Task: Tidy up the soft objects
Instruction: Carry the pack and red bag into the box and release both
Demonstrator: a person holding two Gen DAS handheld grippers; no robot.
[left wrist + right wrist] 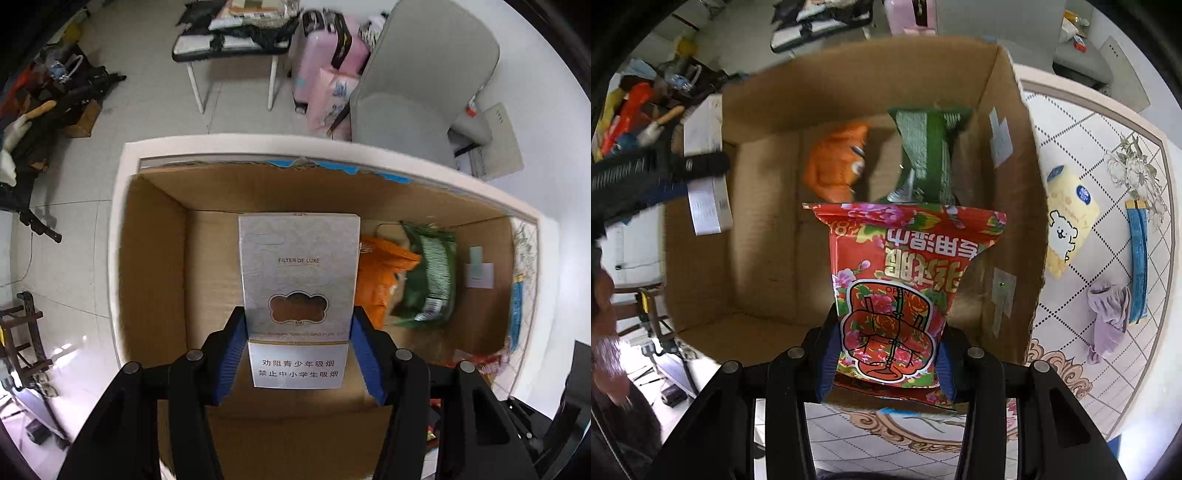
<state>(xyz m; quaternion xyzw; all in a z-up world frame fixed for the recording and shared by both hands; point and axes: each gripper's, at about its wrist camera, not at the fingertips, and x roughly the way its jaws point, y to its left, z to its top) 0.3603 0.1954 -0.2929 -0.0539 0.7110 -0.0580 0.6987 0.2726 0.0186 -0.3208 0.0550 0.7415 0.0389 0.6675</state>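
Observation:
My left gripper (pixel 299 354) is shut on a silver-grey cigarette pack (pixel 299 280) and holds it above the open cardboard box (pixel 155 266). My right gripper (pixel 884 360) is shut on a red flowered wet-wipes pack (pixel 905 280) over the box's (pixel 768 258) near edge. Inside the box lie an orange bag (pixel 380 277), also in the right wrist view (pixel 834 162), and a green packet (pixel 432 273), also in the right wrist view (pixel 927 155). The left gripper with the cigarette pack (pixel 707 192) shows at the box's left in the right wrist view.
On the patterned tabletop (pixel 1108 369) right of the box lie a yellow tissue pack (pixel 1067 225), a blue strip (pixel 1137 258) and a lilac cloth (pixel 1108 317). Beyond the table stand a grey chair (pixel 417 85), a pink suitcase (pixel 317 62) and a cluttered bench (pixel 232 44).

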